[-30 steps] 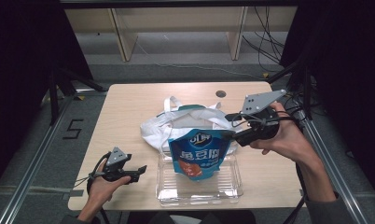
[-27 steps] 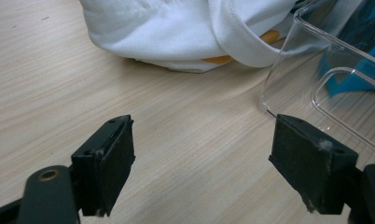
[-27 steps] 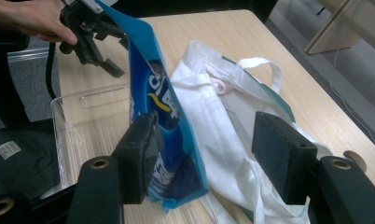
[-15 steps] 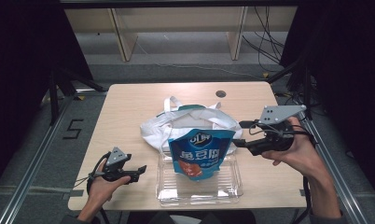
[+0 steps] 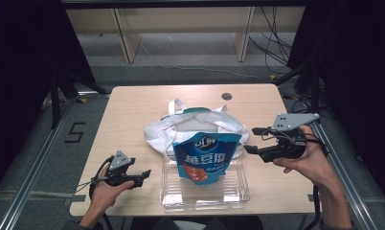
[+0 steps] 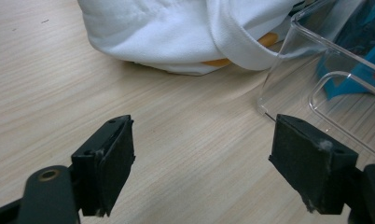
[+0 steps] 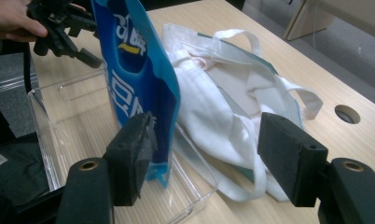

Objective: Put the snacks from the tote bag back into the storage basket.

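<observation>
Two grippers are sitting in your hands at the desk [image 5: 133, 103], and neither is clamping anything. Your right gripper [image 5: 252, 140] is hovering near the desk's right edge, just beside the blue snack pouch [image 5: 206, 158]; its jaws have just been opening and are standing wide apart, with nothing between them. In the right gripper view the pouch [image 7: 138, 70] is standing upright inside the clear plastic tray [image 7: 55, 100], slightly in front of one jaw but apart from it. The tray [image 5: 231, 194] is lying at the middle of the desk's near edge, and the pouch is occupying its far part, leaning against the white cloth bag [image 5: 166, 132] that is lying crumpled behind it at the middle of the desk. Your left gripper [image 5: 145, 175] is resting near the desk's near left corner, pointing toward the tray, with its jaws spread wide over bare wood; in the left gripper view the tray's corner [image 6: 288, 56] and the bag [image 6: 176, 32] are lying ahead of them
</observation>
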Demonstrator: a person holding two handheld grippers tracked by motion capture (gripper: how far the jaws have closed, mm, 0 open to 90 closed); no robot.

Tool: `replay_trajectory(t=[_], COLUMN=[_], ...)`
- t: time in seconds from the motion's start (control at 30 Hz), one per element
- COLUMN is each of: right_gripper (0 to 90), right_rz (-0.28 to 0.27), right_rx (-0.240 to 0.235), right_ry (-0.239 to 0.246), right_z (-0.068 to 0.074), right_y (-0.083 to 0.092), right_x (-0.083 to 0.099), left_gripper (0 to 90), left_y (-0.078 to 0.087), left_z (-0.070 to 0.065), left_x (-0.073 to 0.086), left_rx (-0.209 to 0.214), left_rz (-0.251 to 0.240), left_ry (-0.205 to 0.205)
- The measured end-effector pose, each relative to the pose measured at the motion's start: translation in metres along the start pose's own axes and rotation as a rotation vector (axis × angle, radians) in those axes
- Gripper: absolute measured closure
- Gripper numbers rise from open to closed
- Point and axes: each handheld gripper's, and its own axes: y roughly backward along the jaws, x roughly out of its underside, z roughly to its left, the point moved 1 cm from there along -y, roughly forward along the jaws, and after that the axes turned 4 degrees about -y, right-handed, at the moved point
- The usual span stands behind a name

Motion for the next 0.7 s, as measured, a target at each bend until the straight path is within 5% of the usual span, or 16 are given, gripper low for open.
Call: replay_trajectory(t=[0.47,0.63,0.7], right_gripper=[32.0,31.6,31.6], right_rz=[0.1,0.138,0.155], right_rx=[0.027,0.044,0.053], right_ry=[-0.087,-0.107,-0.12], right_z=[-0.022,-0.027,-0.03], right_y=[-0.001,-0.005,-0.009], right_x=[0.036,0.043,0.047], left_gripper=[20.8,20.8,20.8], left_y=[-0.002,0.0,-0.002], left_z=[-0.001,0.001,-0.001], left_x=[-0.001,0.0,0.001], left_rx=[-0.003,0.002,-0.003], left_rz=[-0.016,0.012,-0.018], left_ry=[0.033,0.003,0.037])
